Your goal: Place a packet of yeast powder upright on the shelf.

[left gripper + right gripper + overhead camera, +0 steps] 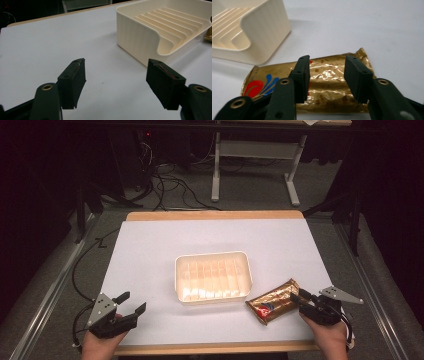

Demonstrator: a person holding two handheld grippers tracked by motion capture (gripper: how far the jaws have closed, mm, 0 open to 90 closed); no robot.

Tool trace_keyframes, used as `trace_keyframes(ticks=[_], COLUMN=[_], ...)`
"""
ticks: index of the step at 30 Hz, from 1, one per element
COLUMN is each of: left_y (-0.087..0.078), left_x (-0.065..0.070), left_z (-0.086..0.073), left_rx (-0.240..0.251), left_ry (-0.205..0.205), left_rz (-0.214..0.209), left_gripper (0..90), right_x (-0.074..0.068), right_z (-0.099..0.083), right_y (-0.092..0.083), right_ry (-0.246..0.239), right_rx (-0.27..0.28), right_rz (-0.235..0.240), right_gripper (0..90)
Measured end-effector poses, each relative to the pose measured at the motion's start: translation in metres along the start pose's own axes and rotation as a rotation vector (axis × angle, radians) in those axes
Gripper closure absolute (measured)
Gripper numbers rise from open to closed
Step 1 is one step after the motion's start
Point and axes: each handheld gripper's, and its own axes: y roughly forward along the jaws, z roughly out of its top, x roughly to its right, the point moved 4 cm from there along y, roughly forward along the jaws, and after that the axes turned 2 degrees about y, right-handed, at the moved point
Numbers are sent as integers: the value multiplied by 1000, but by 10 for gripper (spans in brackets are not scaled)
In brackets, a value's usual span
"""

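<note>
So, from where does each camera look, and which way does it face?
High view: above the table's near side, looking forward and down; both hands, left gripper, right gripper.
Left gripper view: low, along open jaws toward the cream tray.
Right gripper view: low, jaws over the gold packet.
Both gripper views share the tray.
</note>
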Motion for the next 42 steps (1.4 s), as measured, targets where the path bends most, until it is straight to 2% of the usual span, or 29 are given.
trace_keyframes(ticks=[5, 6, 8, 10, 11, 12, 15, 18, 19, 20, 27, 35, 38, 42], left_y=[-2, -3, -3, -4, -4, -4, -3, -3, -3, -2, -2, -2, -1, -1], left_x=[-1, -1, -2, -2, -2, -2, -1, -1, -1, -1, 0, 0, 1, 1], left_z=[-2, -3, -3, -4, -4, -4, -4, -4, -4, -4, -4, -4, -4, -4], left_rx=[1, -3, -3, -6, -6, -7, -6, -10, -10, -12, -17, -19, -26, -27], left_ry=[-5, -4, -6, -6, -6, -6, -3, 1, 1, 1, 8, 11, 14, 15], left_rz=[8, 9, 11, 12, 12, 7, 1, -5, -5, -9, -17, -20, -25, -25], left_gripper=[323, 323, 323, 323, 323, 323, 322, 322, 322, 322, 320, 320, 320, 320], right_x=[10, 17, 19, 29, 29, 34, 41, 46, 46, 51, 58, 56, 56, 53], right_z=[1, 1, 1, -1, -1, -2, -5, -12, -12, -16, -23, -25, -25, -26], right_y=[3, 4, 4, 5, 5, 6, 6, 7, 7, 8, 10, 13, 15, 17], right_ry=[40, 63, 69, 121, 121, 169, 218, 290, 290, 338, 462, 512, 544, 553], right_rx=[1, 1, 4, 9, 9, 17, 27, 14, 14, 9, -12, -43, -45, -62], right_rz=[-9, -16, -18, -38, -38, -32, -18, 0, 0, 21, 74, 117, 149, 187], right_gripper=[494, 465, 453, 391, 391, 376, 359, 354, 354, 354, 392, 420, 437, 450])
